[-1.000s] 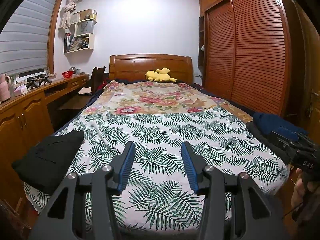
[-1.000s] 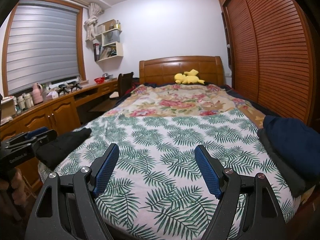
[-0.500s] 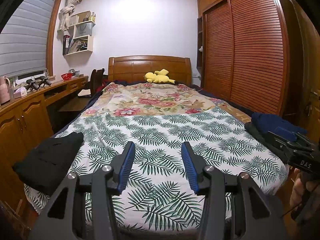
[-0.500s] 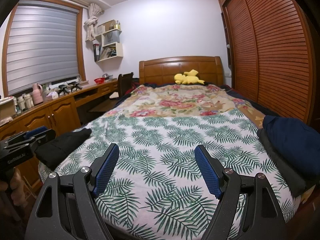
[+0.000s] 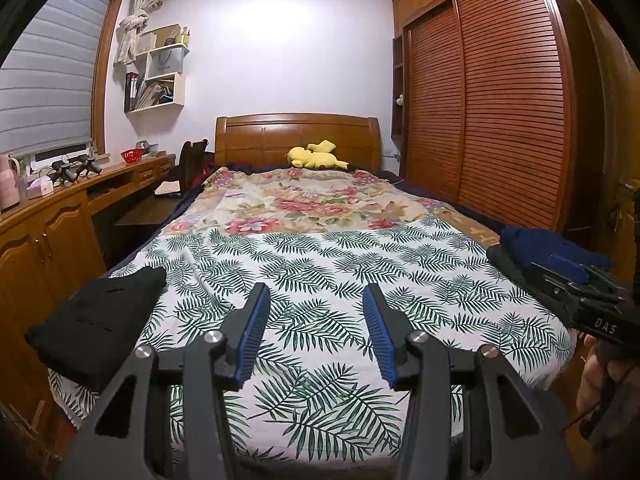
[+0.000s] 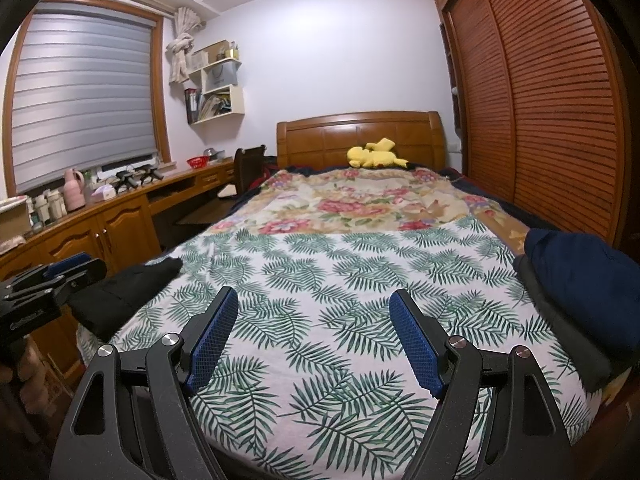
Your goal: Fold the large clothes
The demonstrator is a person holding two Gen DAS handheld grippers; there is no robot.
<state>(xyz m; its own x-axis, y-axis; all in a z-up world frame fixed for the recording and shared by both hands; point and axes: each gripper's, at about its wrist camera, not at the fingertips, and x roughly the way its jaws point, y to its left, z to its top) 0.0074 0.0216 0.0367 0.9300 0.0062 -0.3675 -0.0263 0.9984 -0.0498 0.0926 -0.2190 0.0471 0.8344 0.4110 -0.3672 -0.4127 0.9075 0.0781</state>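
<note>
Two grippers hover over the foot of the bed (image 5: 320, 248), both spread wide and holding nothing — left gripper (image 5: 316, 320), right gripper (image 6: 314, 326). Folding looks either between garments or barely begun: a black garment (image 5: 100, 320) sits bundled at the left edge, soft and matte, while a navy garment (image 6: 580, 276) lies heaped on a grey one (image 6: 560, 320) at the right — thick, lumpy. Between them, only the smooth palm-leaf sheet (image 6: 340, 280).

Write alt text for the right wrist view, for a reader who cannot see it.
The open right gripper hovers empty above a bed's leaf-print sheet. A black garment lies at the bed's left edge, a navy garment at its right; a yellow plush toy rests by the headboard.
</note>
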